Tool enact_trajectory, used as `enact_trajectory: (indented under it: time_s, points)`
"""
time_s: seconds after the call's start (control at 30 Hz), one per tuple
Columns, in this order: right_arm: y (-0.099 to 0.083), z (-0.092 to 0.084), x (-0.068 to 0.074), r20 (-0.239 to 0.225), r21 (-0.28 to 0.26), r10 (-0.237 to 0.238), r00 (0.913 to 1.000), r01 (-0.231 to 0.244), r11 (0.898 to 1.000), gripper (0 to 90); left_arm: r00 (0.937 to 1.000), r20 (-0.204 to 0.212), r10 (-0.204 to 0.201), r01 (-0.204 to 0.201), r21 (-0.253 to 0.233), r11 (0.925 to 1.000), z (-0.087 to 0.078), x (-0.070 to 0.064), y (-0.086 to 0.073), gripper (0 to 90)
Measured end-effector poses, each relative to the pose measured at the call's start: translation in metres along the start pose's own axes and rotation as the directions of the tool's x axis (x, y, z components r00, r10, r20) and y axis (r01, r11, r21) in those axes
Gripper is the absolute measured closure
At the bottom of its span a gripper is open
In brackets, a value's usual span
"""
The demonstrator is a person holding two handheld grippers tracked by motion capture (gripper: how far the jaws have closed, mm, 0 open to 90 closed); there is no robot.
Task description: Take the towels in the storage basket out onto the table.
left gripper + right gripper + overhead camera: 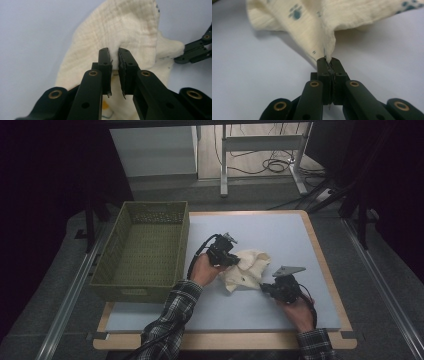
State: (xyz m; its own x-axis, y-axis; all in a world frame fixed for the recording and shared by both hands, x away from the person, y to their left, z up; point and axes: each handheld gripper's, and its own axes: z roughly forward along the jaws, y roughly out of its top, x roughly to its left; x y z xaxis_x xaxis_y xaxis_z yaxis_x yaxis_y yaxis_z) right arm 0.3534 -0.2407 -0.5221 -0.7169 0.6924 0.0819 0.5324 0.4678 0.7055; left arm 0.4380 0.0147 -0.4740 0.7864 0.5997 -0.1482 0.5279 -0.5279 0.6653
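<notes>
Cream paw-print cloth [248, 269] is lying mid-table [280, 227], bunched between both grippers. Left gripper [114, 56] is pinching a fold; right gripper [328, 60] is clamping the cloth's near corner edge.

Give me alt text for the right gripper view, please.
The right gripper is clamped shut on a corner of a cream cloth printed with teal paw marks. The cloth rises away from the jaws over a pale grey table surface.

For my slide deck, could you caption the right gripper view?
Right tool pinching a corner of the cream paw-print cloth above the pale table.
</notes>
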Motion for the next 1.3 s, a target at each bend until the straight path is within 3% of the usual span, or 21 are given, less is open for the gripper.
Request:
enact_trajectory:
  time_s: [0.1,0.3,0.53,0.6,0.67,0.77,0.93,1.17,1.3]
  points:
    - [-0.008,-0.007,-0.009,0.009,-0.002,0.020,0.9998,-0.019,1.000,88.2,0.9995,-0.030,-0.007,0.007,-0.002,1.0000,-0.001,0.004,0.000,83.6]
    - [-0.019,-0.023,-0.022,0.036,-0.004,0.050,0.9981,-0.050,0.999,88.0,0.9946,-0.085,-0.059,0.056,-0.036,0.9978,-0.003,0.016,0.000,83.7]
    - [-0.030,-0.045,-0.046,0.115,0.001,0.083,0.9899,-0.084,0.996,88.0,0.9780,-0.175,-0.113,0.107,-0.046,0.9933,0.002,0.030,-0.001,82.7]
    - [-0.032,-0.051,-0.057,0.144,0.003,0.104,0.9841,-0.105,0.994,87.7,0.9721,-0.177,-0.153,0.149,-0.041,0.9881,0.005,0.034,-0.003,73.9]
    - [-0.034,-0.055,-0.065,0.149,0.004,0.138,0.9793,-0.140,0.990,86.2,0.9683,-0.189,-0.164,0.157,-0.050,0.9864,0.005,0.034,-0.005,64.5]
    - [-0.035,-0.059,-0.069,0.131,-0.005,0.154,0.9793,-0.154,0.988,79.4,0.9647,-0.202,-0.169,0.159,-0.065,0.9851,0.001,0.031,-0.008,55.9]
    - [-0.034,-0.064,-0.061,0.106,-0.017,0.136,0.9849,-0.135,0.991,72.4,0.9685,-0.181,-0.172,0.156,-0.098,0.9829,-0.007,0.017,-0.016,49.8]
    - [-0.022,-0.056,-0.035,0.027,-0.014,0.072,0.9970,-0.072,0.997,70.4,0.9795,-0.181,-0.089,0.078,-0.065,0.9948,-0.010,-0.008,-0.037,53.1]
    - [-0.013,-0.045,-0.022,-0.019,-0.009,0.044,0.9989,-0.044,0.999,70.5,0.9891,-0.131,-0.067,0.058,-0.075,0.9955,-0.010,-0.013,-0.050,54.1]
